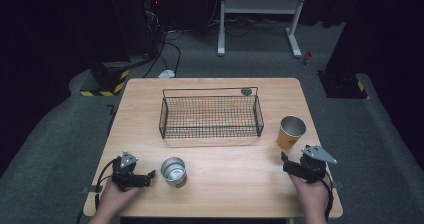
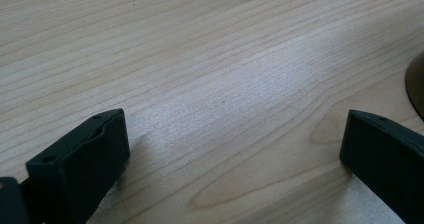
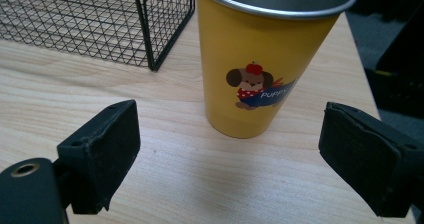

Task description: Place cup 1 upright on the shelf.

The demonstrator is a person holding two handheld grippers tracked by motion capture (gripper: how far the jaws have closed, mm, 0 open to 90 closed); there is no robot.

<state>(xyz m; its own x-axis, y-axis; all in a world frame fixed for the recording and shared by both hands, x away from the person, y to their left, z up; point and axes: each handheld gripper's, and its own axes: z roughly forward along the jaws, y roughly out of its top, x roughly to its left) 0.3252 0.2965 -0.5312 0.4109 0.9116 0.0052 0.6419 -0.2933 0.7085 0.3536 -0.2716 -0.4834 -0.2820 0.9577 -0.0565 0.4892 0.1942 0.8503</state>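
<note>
A yellow cup (image 1: 290, 131) with a cartoon dog print stands upright on the right side of the wooden table (image 1: 225, 184). My right gripper (image 1: 295, 160) rests just in front of it, open. In the right gripper view the yellow cup (image 3: 260, 74) stands beyond the wide-spread jaws of the right gripper (image 3: 230, 154), not between them. A silver metal cup (image 1: 173, 171) stands upright near the front left. My left gripper (image 1: 150, 178) lies just left of it, pointing at it. The left gripper (image 2: 235, 149) is open over bare wood, with the cup's dark edge (image 2: 417, 89) at far right.
A black wire basket (image 1: 210, 115) stands empty at the middle back of the table; its corner (image 3: 150, 29) is left of the yellow cup. Beyond the table are grey carpet, cables and a white frame stand (image 1: 260, 6).
</note>
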